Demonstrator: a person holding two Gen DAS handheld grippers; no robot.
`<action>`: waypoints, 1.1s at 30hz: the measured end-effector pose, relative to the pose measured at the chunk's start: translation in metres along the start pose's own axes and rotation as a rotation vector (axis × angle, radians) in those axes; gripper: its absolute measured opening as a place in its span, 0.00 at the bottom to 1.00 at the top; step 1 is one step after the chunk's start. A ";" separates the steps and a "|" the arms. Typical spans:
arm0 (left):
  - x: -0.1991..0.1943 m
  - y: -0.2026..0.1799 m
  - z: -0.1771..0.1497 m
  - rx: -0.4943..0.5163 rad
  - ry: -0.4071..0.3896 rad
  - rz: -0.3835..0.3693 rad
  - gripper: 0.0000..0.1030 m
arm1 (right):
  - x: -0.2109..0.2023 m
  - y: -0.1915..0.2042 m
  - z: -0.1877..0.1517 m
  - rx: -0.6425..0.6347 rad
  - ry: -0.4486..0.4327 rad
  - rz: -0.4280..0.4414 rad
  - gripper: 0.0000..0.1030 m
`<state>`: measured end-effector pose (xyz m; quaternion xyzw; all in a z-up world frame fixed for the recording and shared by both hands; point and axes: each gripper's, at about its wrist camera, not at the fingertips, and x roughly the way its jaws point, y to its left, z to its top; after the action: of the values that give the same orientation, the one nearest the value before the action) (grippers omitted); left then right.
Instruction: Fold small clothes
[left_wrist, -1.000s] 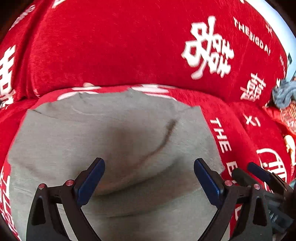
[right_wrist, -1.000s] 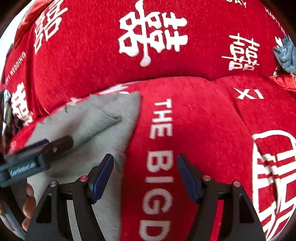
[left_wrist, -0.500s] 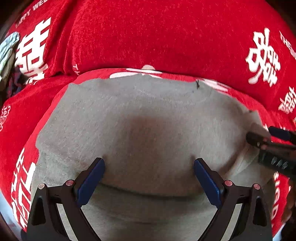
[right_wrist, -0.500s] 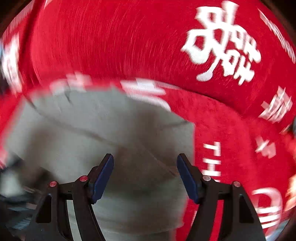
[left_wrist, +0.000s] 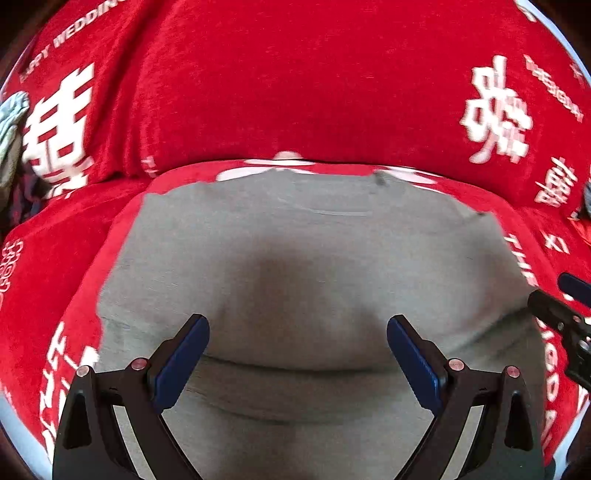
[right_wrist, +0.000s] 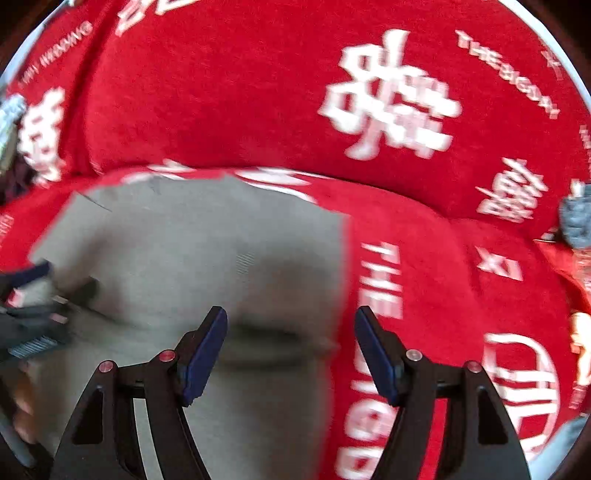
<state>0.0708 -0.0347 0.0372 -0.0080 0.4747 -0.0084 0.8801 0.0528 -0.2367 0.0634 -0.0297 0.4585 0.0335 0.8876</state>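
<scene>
Both claws hung open over a grey garment on a red sofa cover.

The left claw (left_wrist: 298, 345) gaped above the grey garment (left_wrist: 306, 266); the right claw (right_wrist: 291, 338) straddled its right edge. Ahead rose the red printed cover (left_wrist: 295, 92); crumpled grey cloth (right_wrist: 576, 221) lay far right.

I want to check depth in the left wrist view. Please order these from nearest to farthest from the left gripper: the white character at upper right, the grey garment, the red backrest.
1. Grey garment: directly ahead of the left gripper, under its open fingers.
2. Red backrest: rising behind the garment's far edge.
3. White character: on the backrest, far to the right.
</scene>
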 end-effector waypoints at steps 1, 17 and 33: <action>0.004 0.008 0.000 -0.017 0.012 0.016 0.94 | 0.005 0.007 0.004 0.008 0.001 0.042 0.72; 0.062 0.065 0.038 -0.090 0.150 -0.018 0.95 | 0.070 0.027 0.016 0.126 0.099 -0.008 0.72; -0.018 0.081 0.033 -0.165 0.007 -0.135 0.99 | 0.066 0.047 0.015 0.091 0.098 -0.018 0.78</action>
<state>0.0890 0.0471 0.0689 -0.1125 0.4753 -0.0285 0.8721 0.0992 -0.1866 0.0168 0.0047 0.5023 0.0031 0.8647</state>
